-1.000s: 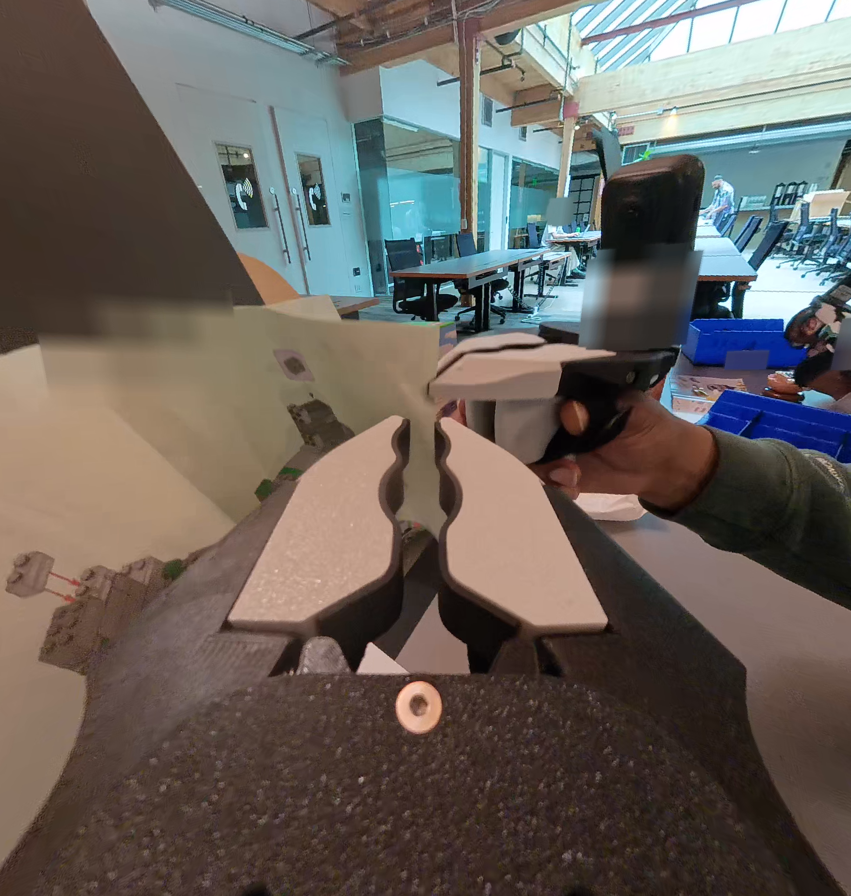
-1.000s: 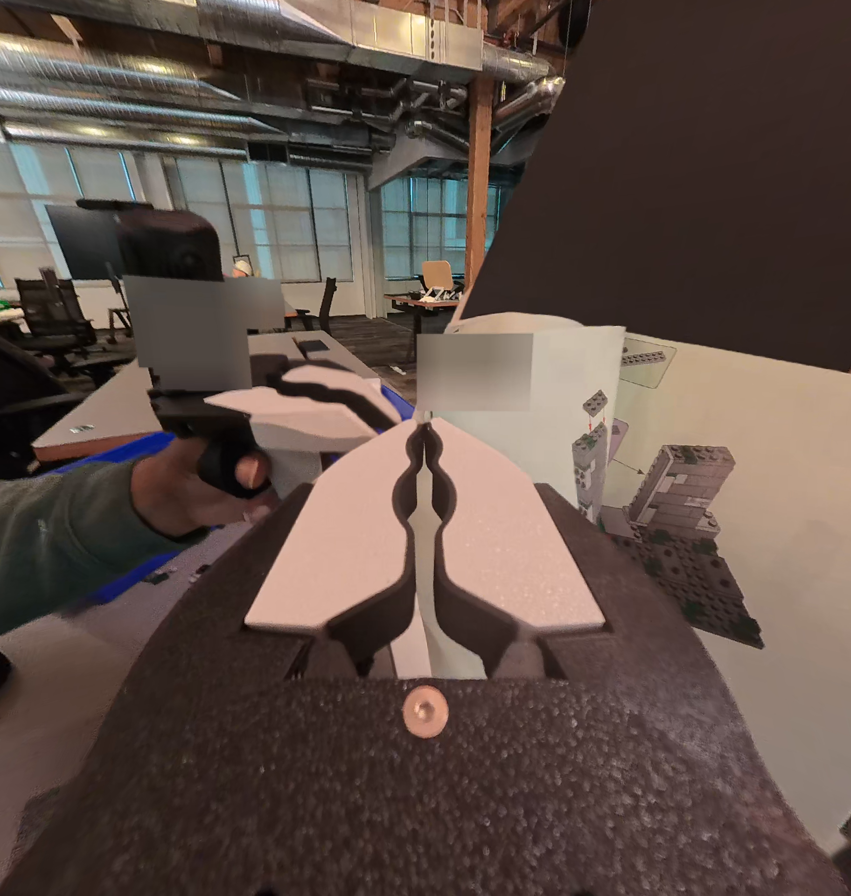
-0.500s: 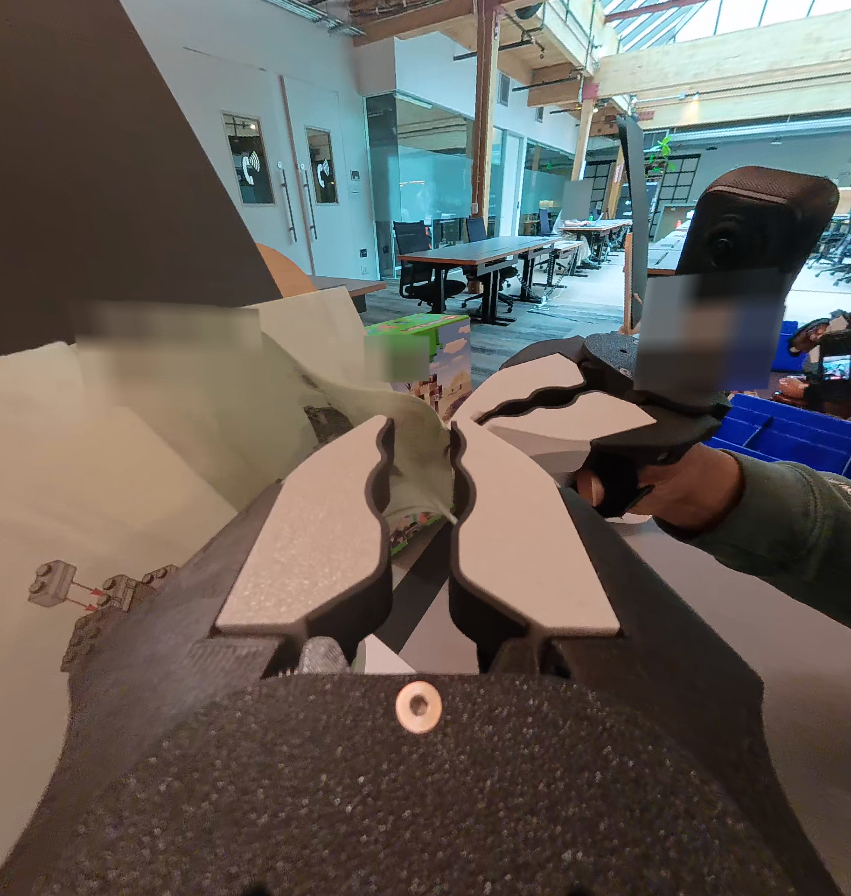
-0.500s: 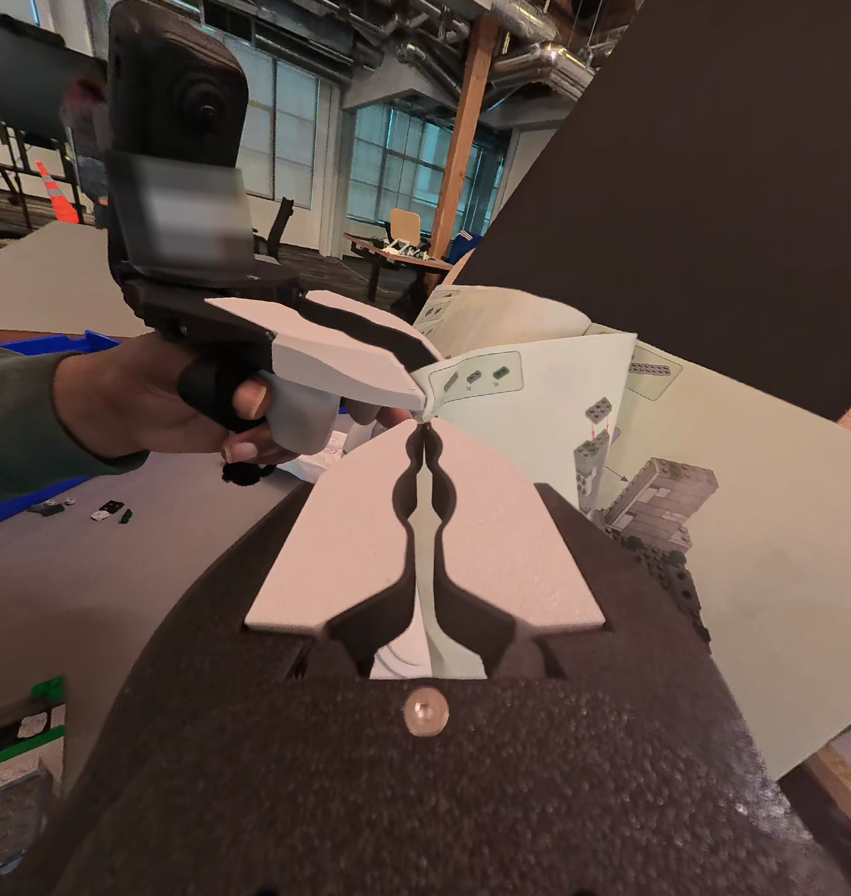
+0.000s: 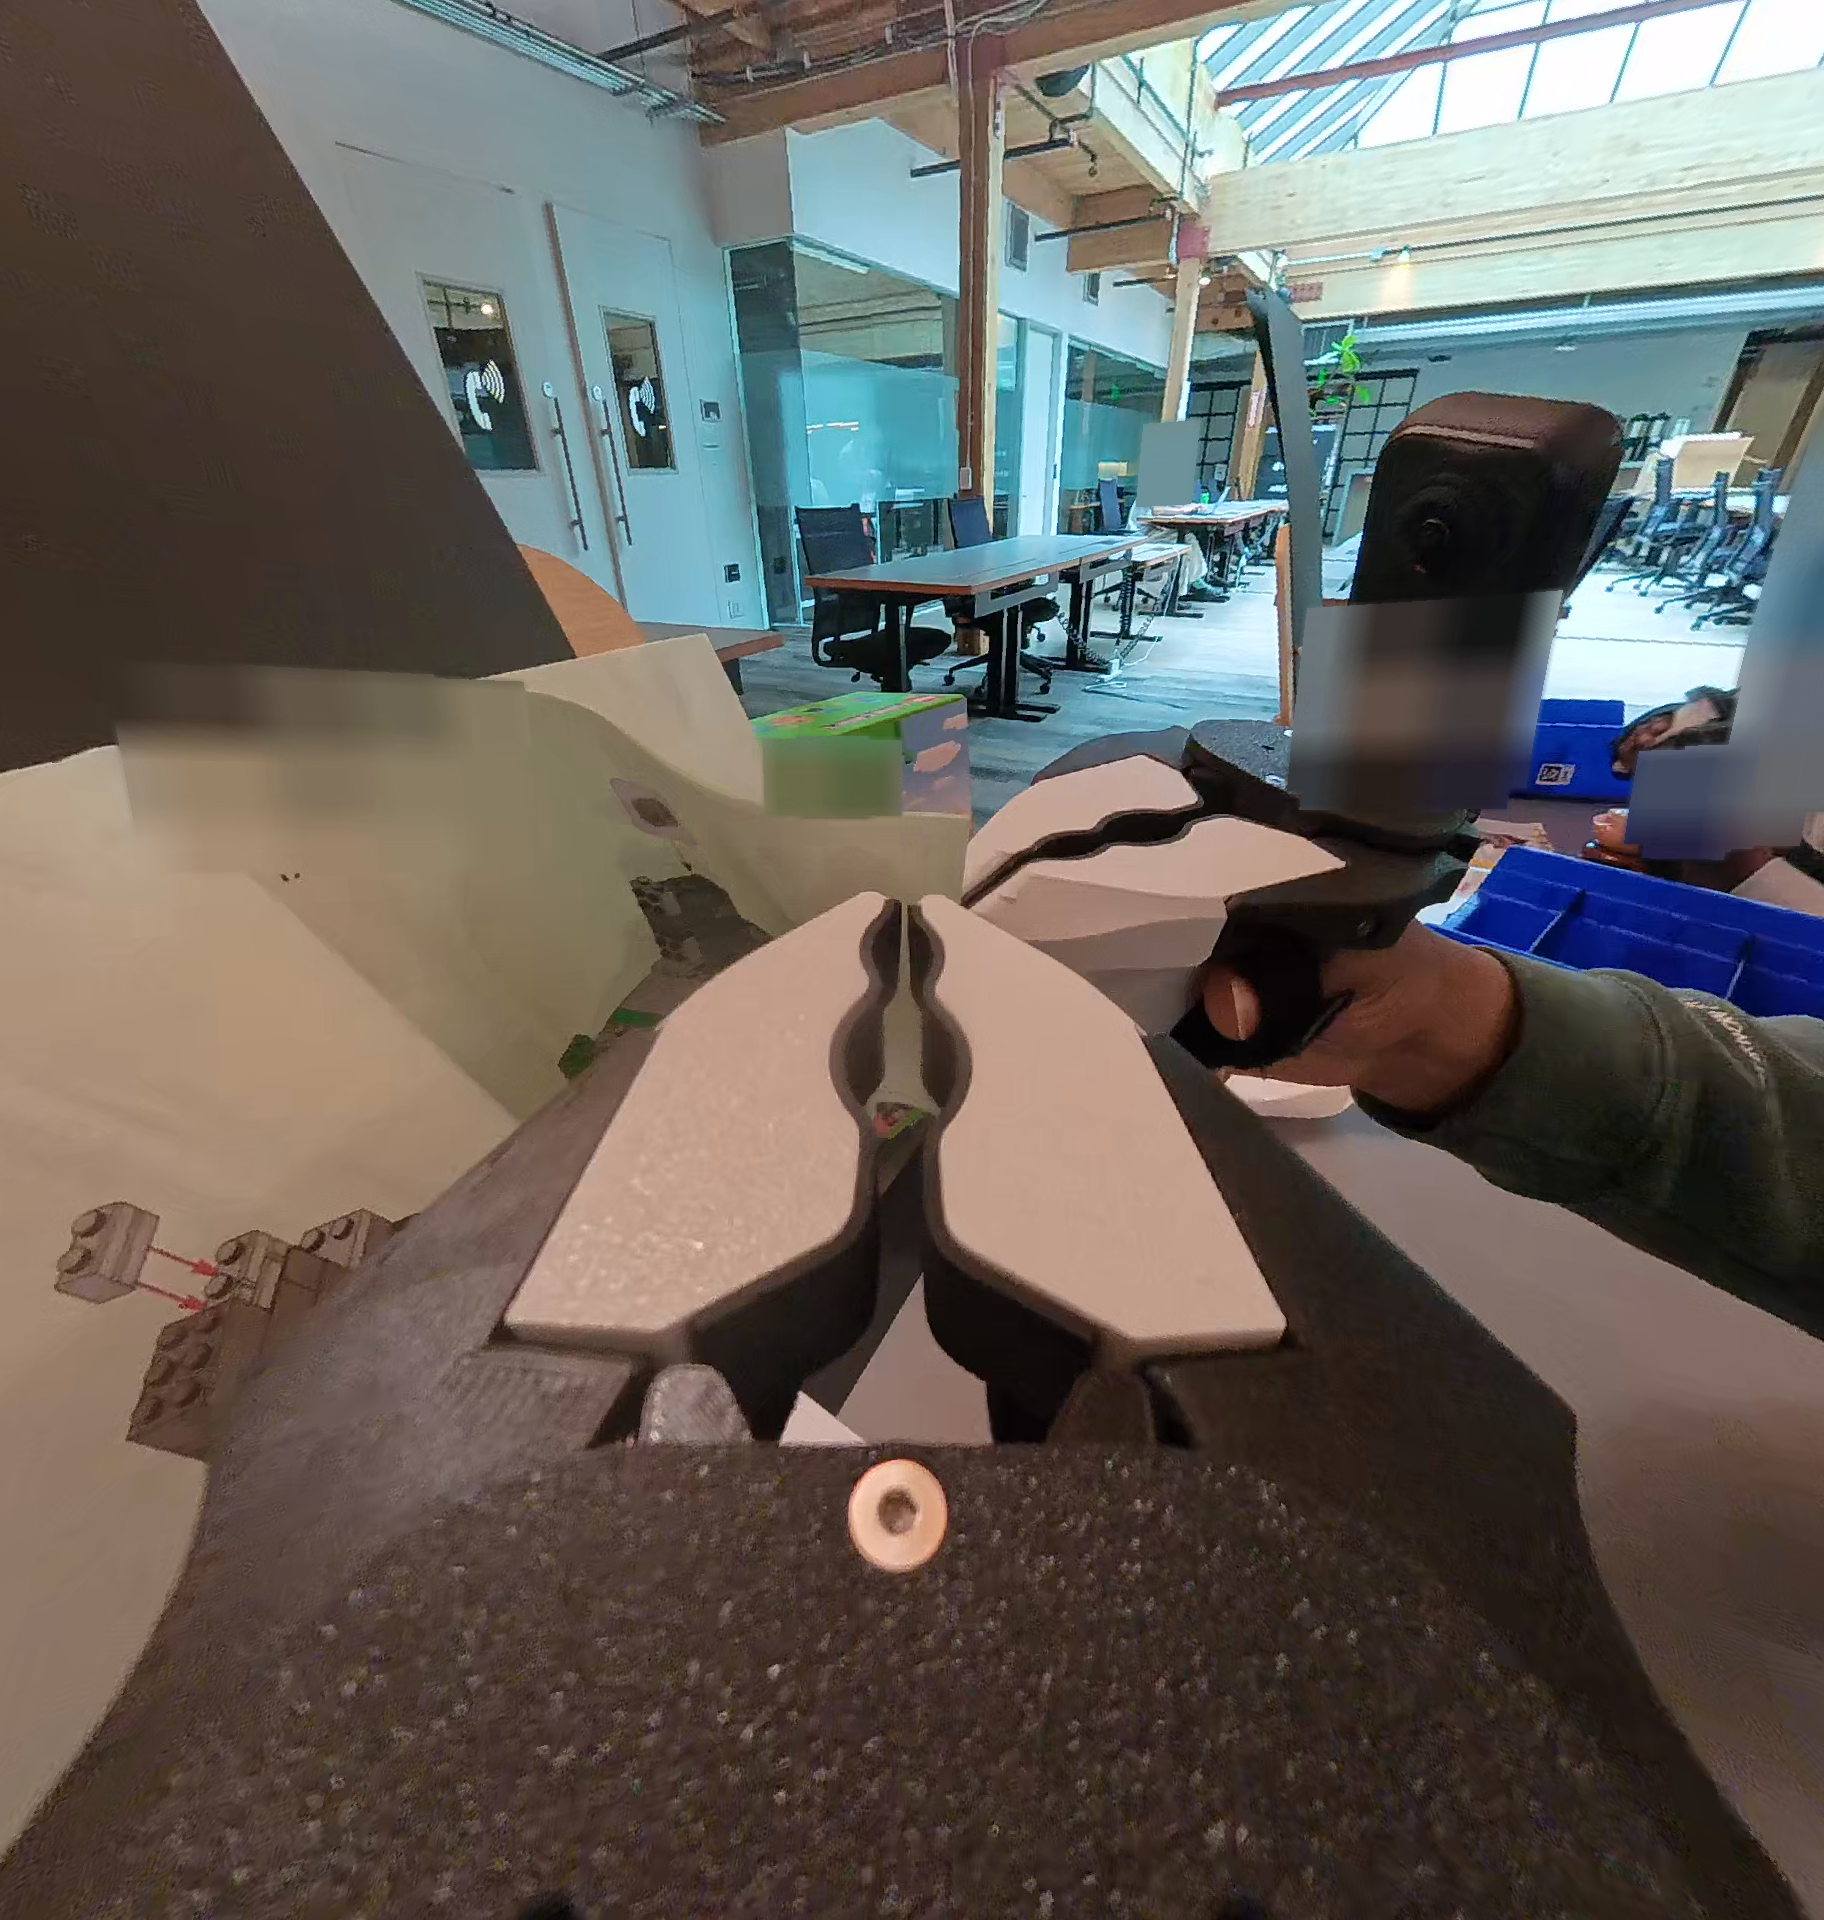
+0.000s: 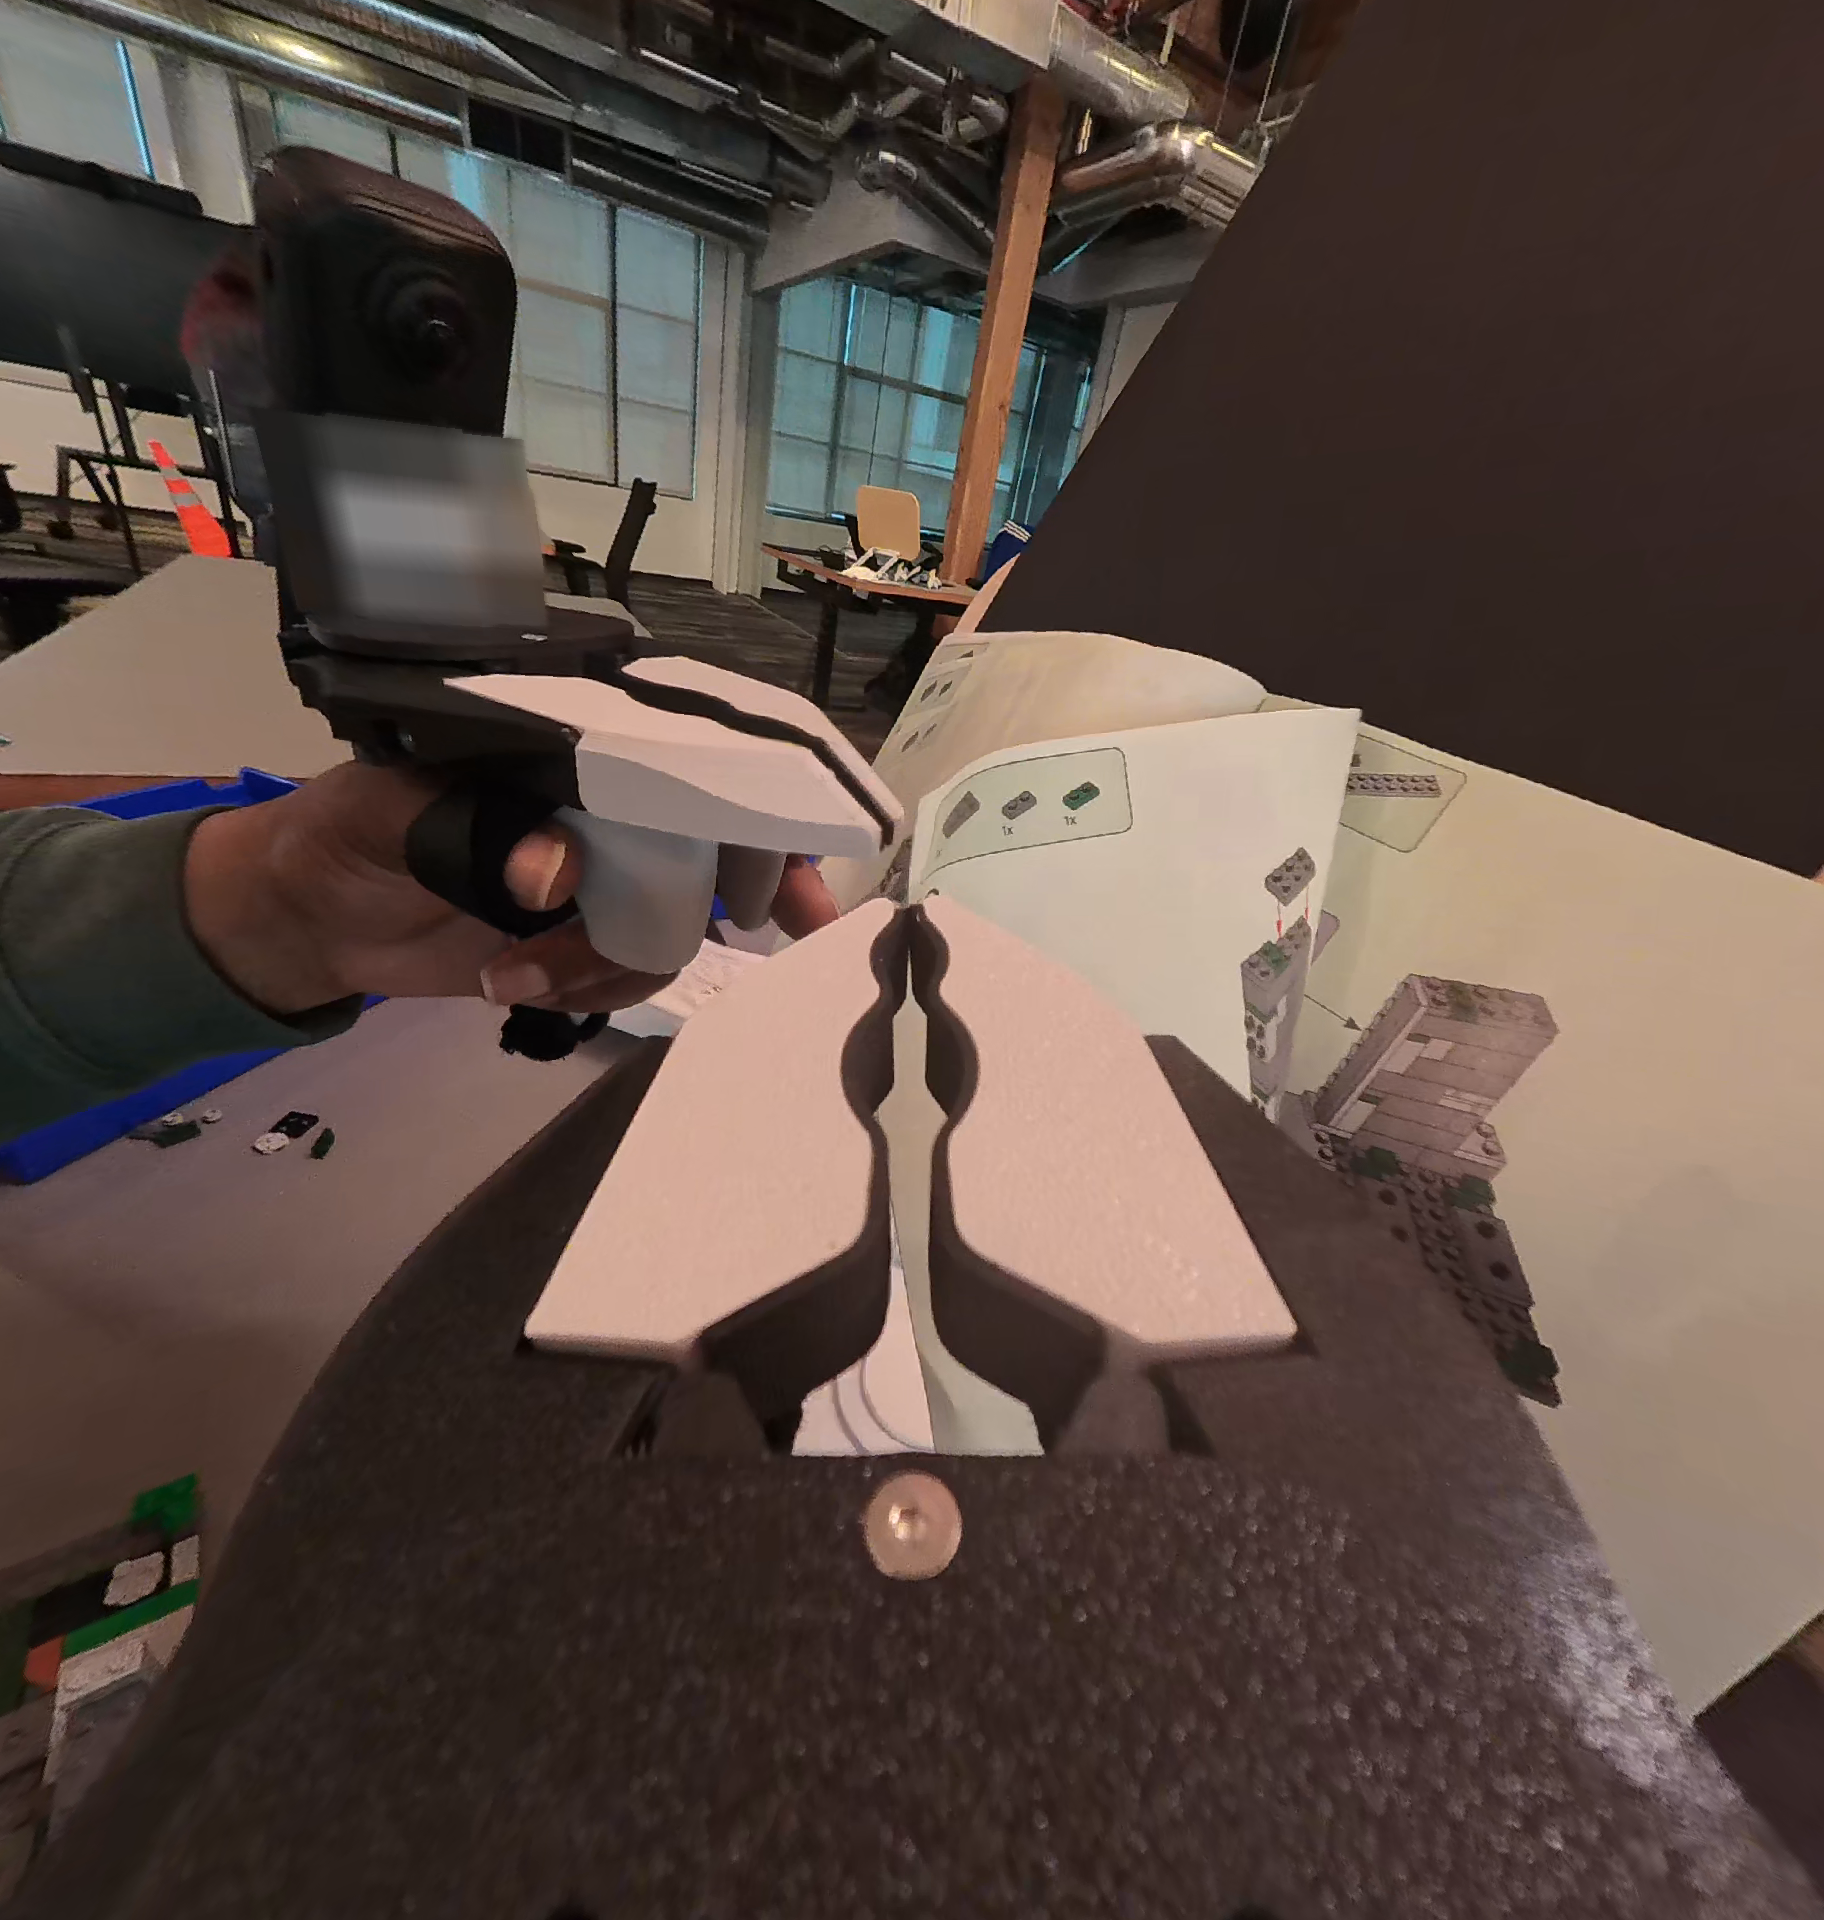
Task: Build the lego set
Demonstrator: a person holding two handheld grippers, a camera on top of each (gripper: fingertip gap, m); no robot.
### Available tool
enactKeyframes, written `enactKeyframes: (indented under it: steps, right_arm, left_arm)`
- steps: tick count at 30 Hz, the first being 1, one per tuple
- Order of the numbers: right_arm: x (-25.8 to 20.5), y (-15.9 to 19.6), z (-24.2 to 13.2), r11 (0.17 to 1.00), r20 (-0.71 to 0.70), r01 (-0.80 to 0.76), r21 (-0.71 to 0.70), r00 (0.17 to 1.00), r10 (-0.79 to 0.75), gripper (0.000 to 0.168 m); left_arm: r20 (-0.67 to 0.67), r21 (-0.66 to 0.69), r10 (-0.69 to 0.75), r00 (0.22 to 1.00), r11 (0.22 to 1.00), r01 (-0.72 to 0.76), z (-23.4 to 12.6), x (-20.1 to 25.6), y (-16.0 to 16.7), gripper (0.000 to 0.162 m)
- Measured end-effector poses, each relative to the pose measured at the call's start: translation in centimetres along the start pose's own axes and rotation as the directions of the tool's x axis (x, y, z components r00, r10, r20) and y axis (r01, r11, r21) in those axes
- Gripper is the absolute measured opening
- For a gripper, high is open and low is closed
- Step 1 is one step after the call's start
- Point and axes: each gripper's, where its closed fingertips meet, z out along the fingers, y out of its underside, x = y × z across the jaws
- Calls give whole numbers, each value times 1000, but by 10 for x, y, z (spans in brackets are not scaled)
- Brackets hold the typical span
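Observation:
The open instruction booklet leans against a black board. One pale green page is lifted off it and curls. My left gripper is shut on that page, and a strip of the page shows between its fingers. My right gripper is shut on the same page at its lower edge. The two grippers sit close together. The right gripper also shows in the left wrist view, and the left gripper shows in the right wrist view at the page's upper corner.
The black board stands behind the booklet. A green lego box stands past it. Blue bins are at the right. Loose small pieces lie on the grey table, and a partly built model sits at the near left.
My left gripper's fingers stood a little apart around the page half a second ago and are now closed on it. My right gripper stayed shut on the page. Both have shifted slightly.

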Motion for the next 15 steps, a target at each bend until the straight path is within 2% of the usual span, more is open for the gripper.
enactKeyframes:
  steps: [9,15]
  right_arm:
    - [-4,3,4,1000,2,20,-16,1000,-20,0]
    - [-6,2,4,1000,9,24,-9,1000,-23,0]
  left_arm:
    - [-18,3,26,1000,1000,-26,4,8,-2,13]
    - [20,-2,32,999,999,-32,5,3,-1,4]
